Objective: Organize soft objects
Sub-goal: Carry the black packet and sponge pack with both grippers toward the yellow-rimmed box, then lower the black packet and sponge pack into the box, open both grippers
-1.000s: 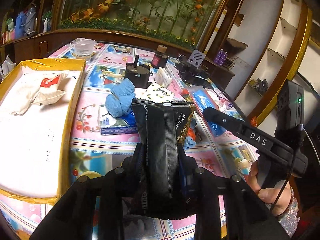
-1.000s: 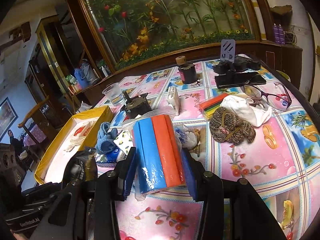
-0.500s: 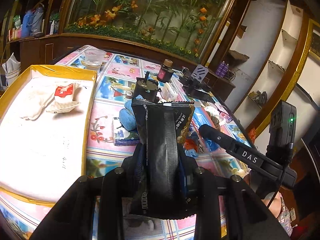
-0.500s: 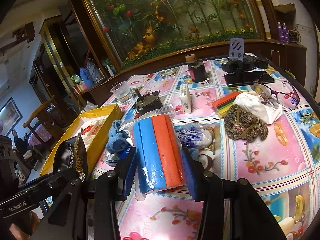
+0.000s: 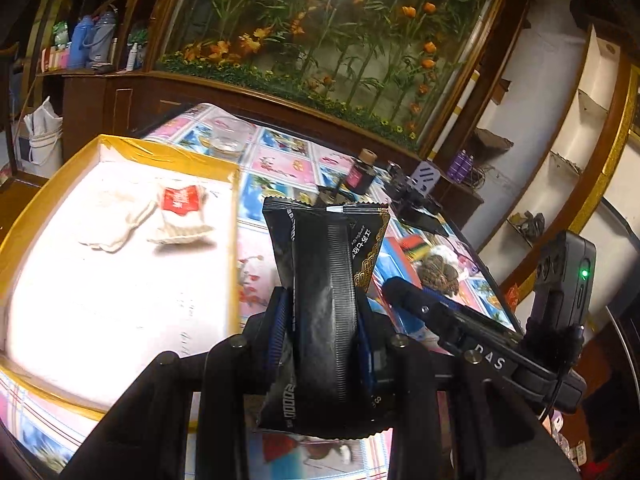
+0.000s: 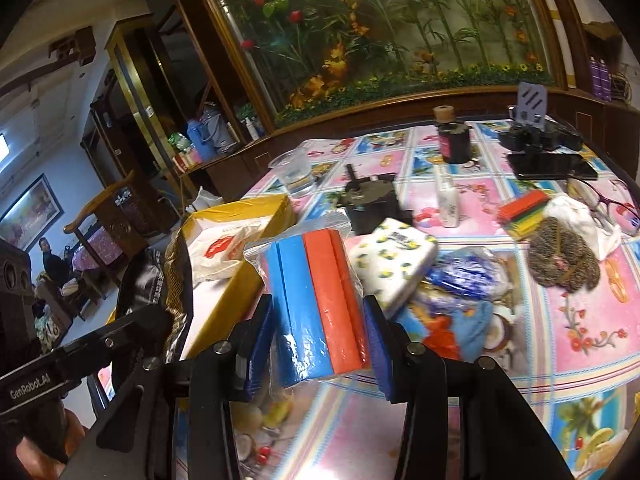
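On the arm of my right claw, seen from my left camera, white letters read "DAS", the first one partly blurred. On the arm of my left claw, seen from my right camera, small white print reads "GenRobot.AI". The black packet I hold in my left claw carries white characters down its left edge and gold-framed script near its top right, both too small and bent for me to read; near its bottom edge are white digits that look like "0000", though I cannot be sure. The white pouch lying in the yellow box has a red label with white marks I cannot make out.
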`<state>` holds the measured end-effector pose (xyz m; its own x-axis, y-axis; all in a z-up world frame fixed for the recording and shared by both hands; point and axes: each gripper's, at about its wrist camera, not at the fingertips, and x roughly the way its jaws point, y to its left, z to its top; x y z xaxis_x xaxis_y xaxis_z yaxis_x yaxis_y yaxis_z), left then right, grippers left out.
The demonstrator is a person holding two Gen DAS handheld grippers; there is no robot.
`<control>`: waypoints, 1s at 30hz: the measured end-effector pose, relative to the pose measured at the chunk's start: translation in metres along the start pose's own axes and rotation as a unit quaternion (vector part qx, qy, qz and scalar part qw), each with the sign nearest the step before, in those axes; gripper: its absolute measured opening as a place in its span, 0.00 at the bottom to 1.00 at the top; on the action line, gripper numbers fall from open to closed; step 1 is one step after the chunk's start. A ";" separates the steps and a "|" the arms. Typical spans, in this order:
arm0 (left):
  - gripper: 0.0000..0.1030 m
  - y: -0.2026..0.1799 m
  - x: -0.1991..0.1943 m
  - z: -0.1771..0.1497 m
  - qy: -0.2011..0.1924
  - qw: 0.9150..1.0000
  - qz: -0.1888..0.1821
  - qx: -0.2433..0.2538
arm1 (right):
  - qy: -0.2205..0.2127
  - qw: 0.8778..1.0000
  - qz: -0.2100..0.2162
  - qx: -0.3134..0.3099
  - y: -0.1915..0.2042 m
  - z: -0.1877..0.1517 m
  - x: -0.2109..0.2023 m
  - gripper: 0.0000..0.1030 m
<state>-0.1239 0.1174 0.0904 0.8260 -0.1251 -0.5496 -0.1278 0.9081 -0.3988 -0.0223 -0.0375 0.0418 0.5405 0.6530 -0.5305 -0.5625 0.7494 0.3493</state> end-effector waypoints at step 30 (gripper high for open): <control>0.30 0.161 -0.011 0.020 0.008 0.985 0.139 -0.104 | 0.152 0.987 0.038 -0.038 0.150 0.004 0.161 0.46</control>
<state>-0.1424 0.2725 0.0468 0.7344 0.1084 -0.6700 -0.4590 0.8065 -0.3726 -0.0172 0.1804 0.0119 0.2889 0.6355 -0.7160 -0.6451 0.6819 0.3448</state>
